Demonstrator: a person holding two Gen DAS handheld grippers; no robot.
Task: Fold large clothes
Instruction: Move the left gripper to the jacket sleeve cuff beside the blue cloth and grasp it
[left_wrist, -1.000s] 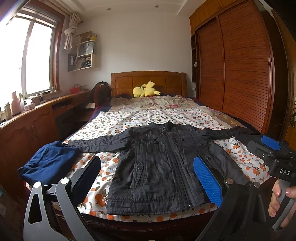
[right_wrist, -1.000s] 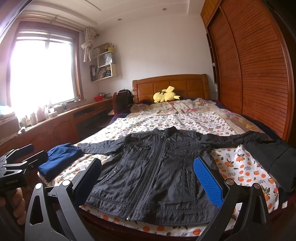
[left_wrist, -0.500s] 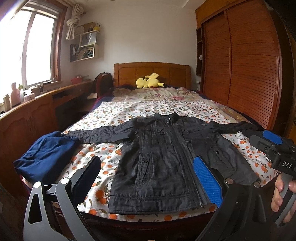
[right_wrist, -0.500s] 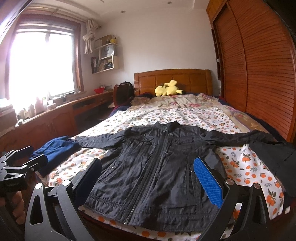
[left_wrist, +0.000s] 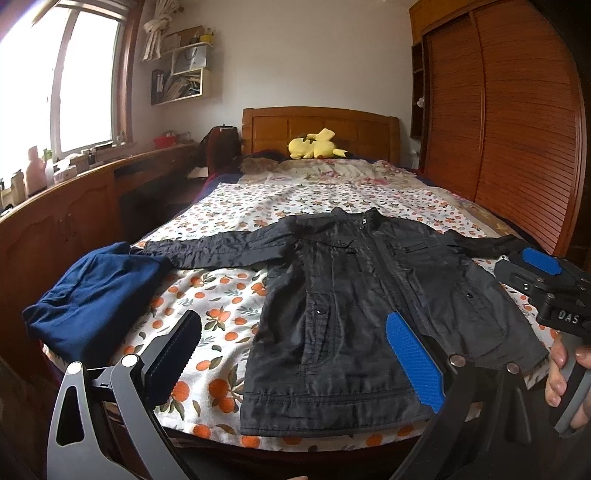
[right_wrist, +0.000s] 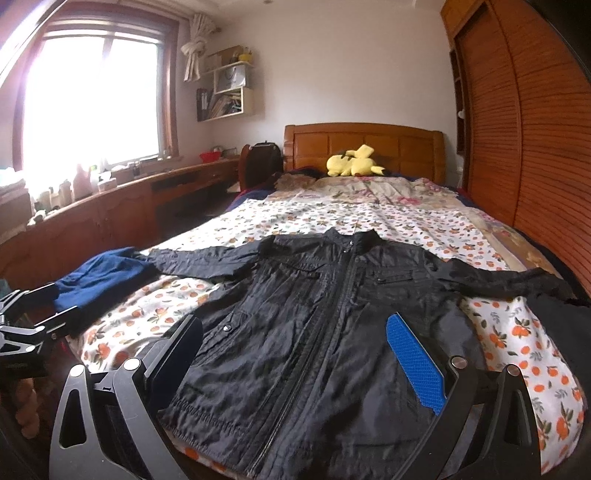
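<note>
Bedspread (left_wrist: 229, 291) with an orange print carries a black jacket (left_wrist: 369, 295) laid flat, zipped, sleeves spread, ahead of both grippers' fingers. Folded navy cloth (left_wrist: 92, 291) sits beyond the left gripper's left finger, touching the jacket's sleeve end. Left gripper (left_wrist: 291, 354) and right gripper (right_wrist: 295, 350) both hang wide apart, holding nothing, short of the hem.

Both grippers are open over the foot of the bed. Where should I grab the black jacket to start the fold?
Probably the sleeve cuffs. The black jacket lies flat, front up, zipped, sleeves spread sideways. Take the left cuff with the left gripper, coming from the outer side beside the navy garment; take the right sleeve near its end with the right gripper. Thin, free edges pinch easily.
</note>
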